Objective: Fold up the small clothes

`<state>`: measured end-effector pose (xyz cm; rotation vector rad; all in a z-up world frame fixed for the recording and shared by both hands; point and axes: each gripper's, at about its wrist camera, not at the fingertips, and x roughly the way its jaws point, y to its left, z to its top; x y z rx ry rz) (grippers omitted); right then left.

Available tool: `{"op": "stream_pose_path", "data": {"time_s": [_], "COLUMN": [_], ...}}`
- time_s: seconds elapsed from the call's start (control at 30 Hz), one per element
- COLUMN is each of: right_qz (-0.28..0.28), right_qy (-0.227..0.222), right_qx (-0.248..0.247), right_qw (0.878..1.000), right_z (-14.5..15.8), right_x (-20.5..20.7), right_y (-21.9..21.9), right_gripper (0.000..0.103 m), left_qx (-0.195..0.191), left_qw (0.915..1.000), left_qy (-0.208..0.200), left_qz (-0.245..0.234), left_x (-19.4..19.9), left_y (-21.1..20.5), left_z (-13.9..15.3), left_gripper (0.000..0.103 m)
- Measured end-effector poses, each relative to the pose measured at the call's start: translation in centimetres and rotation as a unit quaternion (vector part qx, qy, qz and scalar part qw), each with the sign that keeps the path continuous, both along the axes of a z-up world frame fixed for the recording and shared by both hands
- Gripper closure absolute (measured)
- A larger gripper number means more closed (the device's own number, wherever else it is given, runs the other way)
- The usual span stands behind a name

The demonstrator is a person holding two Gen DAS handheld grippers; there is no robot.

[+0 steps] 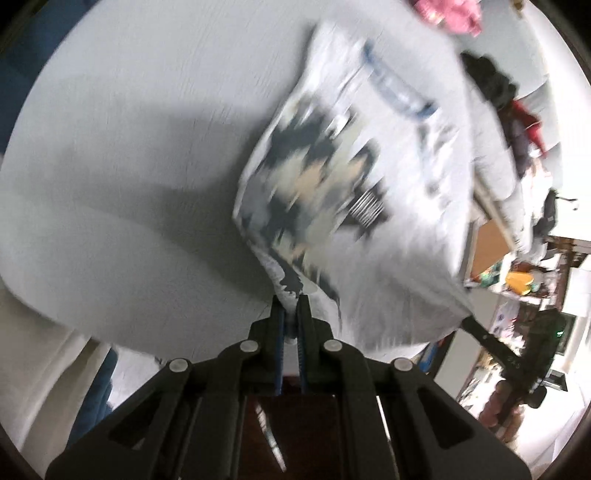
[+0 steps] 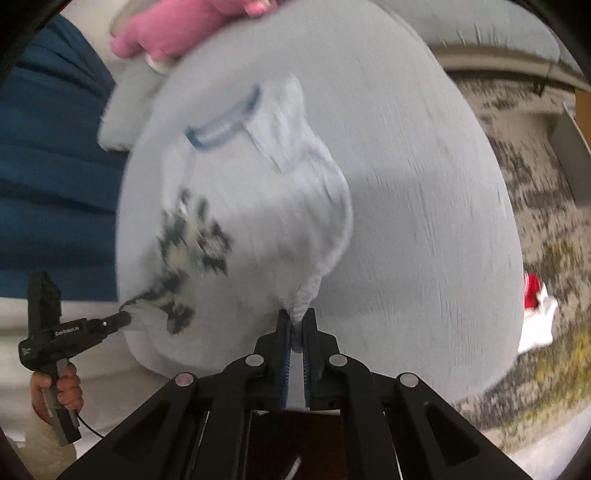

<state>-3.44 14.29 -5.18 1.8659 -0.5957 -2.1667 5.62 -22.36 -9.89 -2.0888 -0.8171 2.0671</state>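
Both grippers pinch the hem of a small pale grey T-shirt with a dark printed graphic (image 2: 258,206): left gripper (image 1: 290,301) and right gripper (image 2: 296,319), jaws clenched on cloth. The shirt hangs over the round pale grey desk (image 2: 424,184). Judging by this, the fold is starting; next, carry the hem toward the collar evenly.

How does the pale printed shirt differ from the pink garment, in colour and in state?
The printed shirt is pale blue-white with a dark print; the pink garment is plain pink. The shirt is gripped by both tongs, left and right; the pink garment lies unheld. Both are over the grey cushion.
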Motion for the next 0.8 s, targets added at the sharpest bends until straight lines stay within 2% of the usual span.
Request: {"op": "stream_pose_path", "data": {"time_s": [0.03,0.07,0.1,0.17,0.37,0.4,0.57,0.8], "right_qz": [-0.004,-0.006,-0.008,-0.004,-0.018,-0.023,-0.045,-0.041], "right_qy": [0.011,0.019,0.033,0.049,0.086,0.09,0.092,0.077], "right_qx": [-0.008,-0.011,-0.008,0.001,0.003,0.003,-0.006,0.003], "right_qw": [1.0,1.0,0.999,0.999,0.996,0.996,0.995,0.996], "right_z": [0.5,0.9,1.3,2.4,2.9,2.7,1.3,-1.5], "right_x": [-1.0,-1.8,-3.0,-4.3,-9.2,-10.0,-14.6,-20.2], "right_y": [-0.2,0.1,0.1,1.0,1.0,1.1,1.2,0.9], "right_gripper": [0.098,0.098,0.098,0.098,0.098,0.098,0.098,0.098], "left_qx": [-0.003,-0.007,-0.009,-0.015,-0.017,-0.027,-0.029,-0.051], "left_qw": [0.9999,0.9996,0.9989,0.9976,0.9946,0.9942,0.9931,0.9934], "left_qy": [0.014,0.029,0.046,0.068,0.101,0.103,0.108,0.101], "left_qz": [0.005,0.005,0.002,-0.004,0.011,0.017,0.035,0.016], "left_x": [-2.2,-3.8,-3.8,-4.0,-8.3,-9.5,-14.5,-21.1], "left_y": [0.2,-1.4,-3.9,-6.1,-7.6,-7.9,-7.8,-6.4], "left_z": [1.5,3.6,4.6,7.2,8.8,8.8,5.8,1.9], "left_gripper": [0.099,0.099,0.099,0.099,0.099,0.099,0.099,0.099]}}
